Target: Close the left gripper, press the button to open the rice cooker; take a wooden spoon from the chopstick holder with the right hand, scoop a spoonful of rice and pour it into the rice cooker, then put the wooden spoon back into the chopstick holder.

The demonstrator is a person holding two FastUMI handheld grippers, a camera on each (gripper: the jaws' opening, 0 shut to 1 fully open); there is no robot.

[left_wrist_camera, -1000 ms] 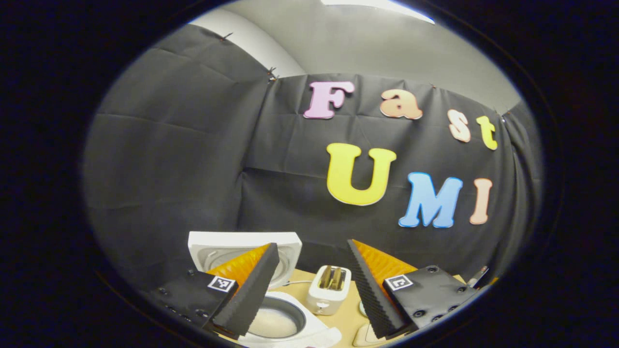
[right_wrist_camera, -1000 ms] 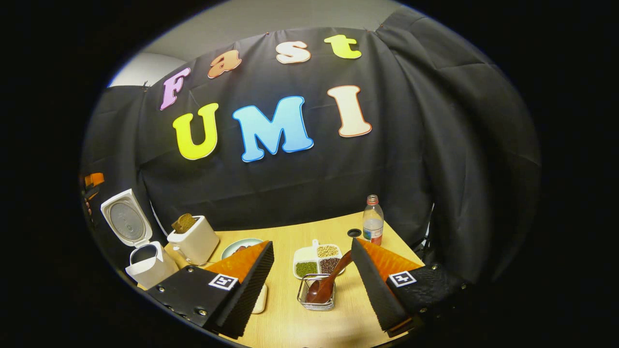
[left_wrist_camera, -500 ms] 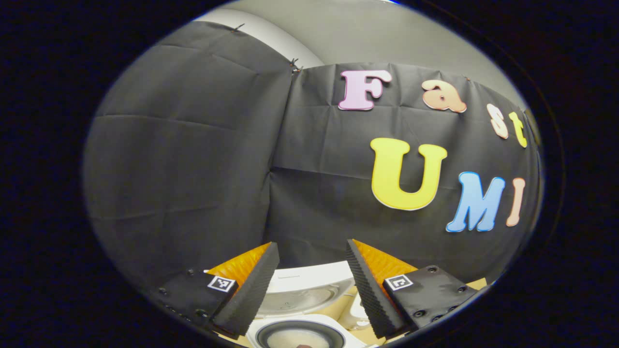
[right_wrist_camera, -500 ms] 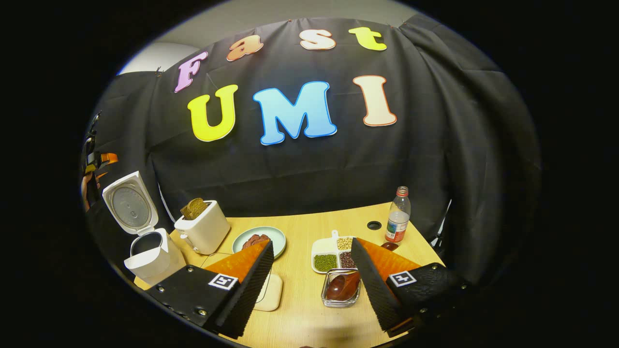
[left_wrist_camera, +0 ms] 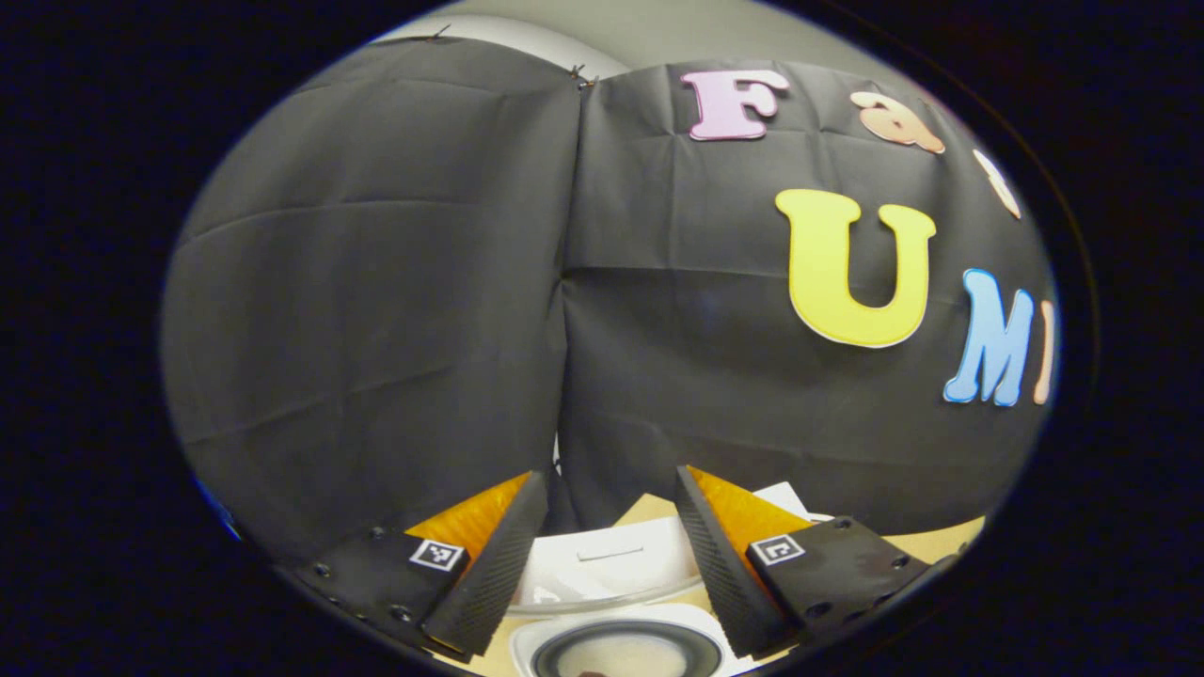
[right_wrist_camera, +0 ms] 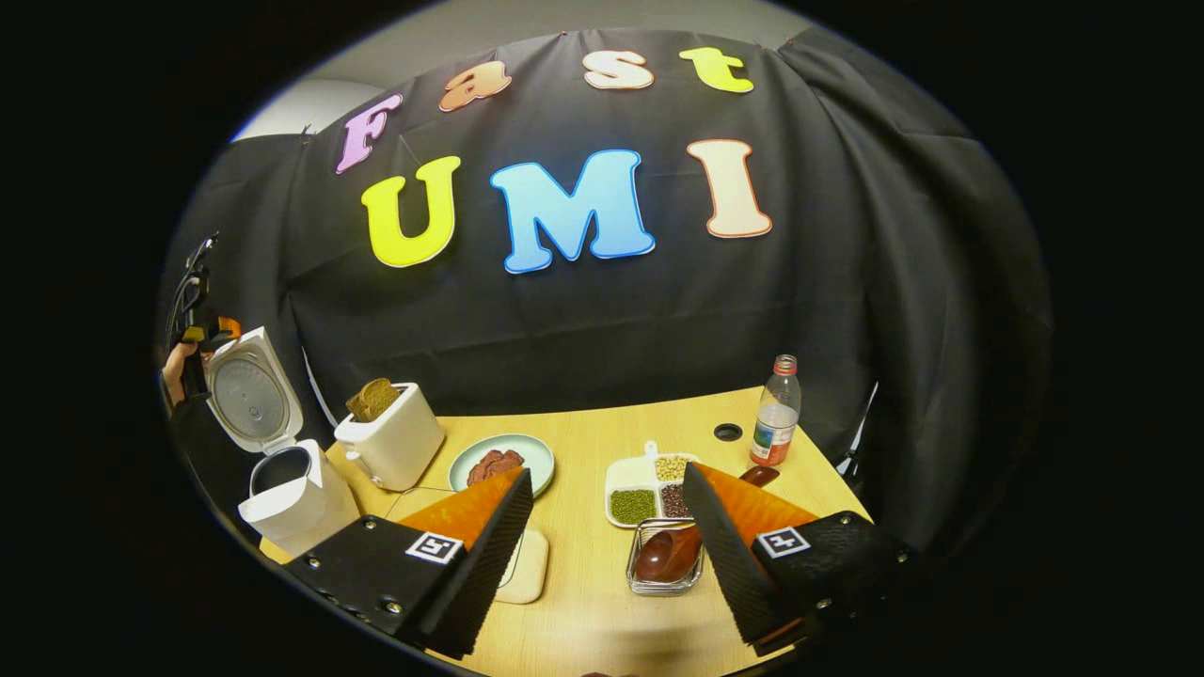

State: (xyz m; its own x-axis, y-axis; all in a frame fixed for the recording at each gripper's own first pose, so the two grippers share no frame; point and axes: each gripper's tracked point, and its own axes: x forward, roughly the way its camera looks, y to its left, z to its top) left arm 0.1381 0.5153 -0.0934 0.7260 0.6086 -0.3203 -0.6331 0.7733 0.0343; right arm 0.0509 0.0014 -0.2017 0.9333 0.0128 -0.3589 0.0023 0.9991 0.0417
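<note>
Two hand-held grippers are working here, and the coming move is turning on the right hand-held gripper (right_wrist_camera: 607, 489), whose fingers are standing wide apart and gripping nothing. In the right gripper view the wooden spoon (right_wrist_camera: 679, 545) is lying just ahead of it and slightly toward its right finger, bowl end down inside the wire chopstick holder (right_wrist_camera: 664, 571) on the counter (right_wrist_camera: 593, 602). Its long axis is leaning up and away to the right, the handle tip poking out beyond that finger toward the bottle (right_wrist_camera: 775, 412). Part of the handle is hiding behind the finger, so I cannot tell exactly where the shaft clears the holder's rim.

My reading is that the spoon is sitting off centre in the open gap, so the right hand needs to be shifting a little rightward and forward before closing across the slanted handle rather than along it.

Over on the far left of that view the rice cooker (right_wrist_camera: 287, 498) is standing with its lid (right_wrist_camera: 252, 400) tilted up, so the opening step looks done. The left hand-held gripper (left_wrist_camera: 611, 484) is hovering above the cooker's pot (left_wrist_camera: 625, 651), fingers spread wide and empty, well apart from the spoon. The right hand is clearly the nearer one.

Just beyond the holder, the divided dish (right_wrist_camera: 644, 484) of beans and grains is waiting.
</note>
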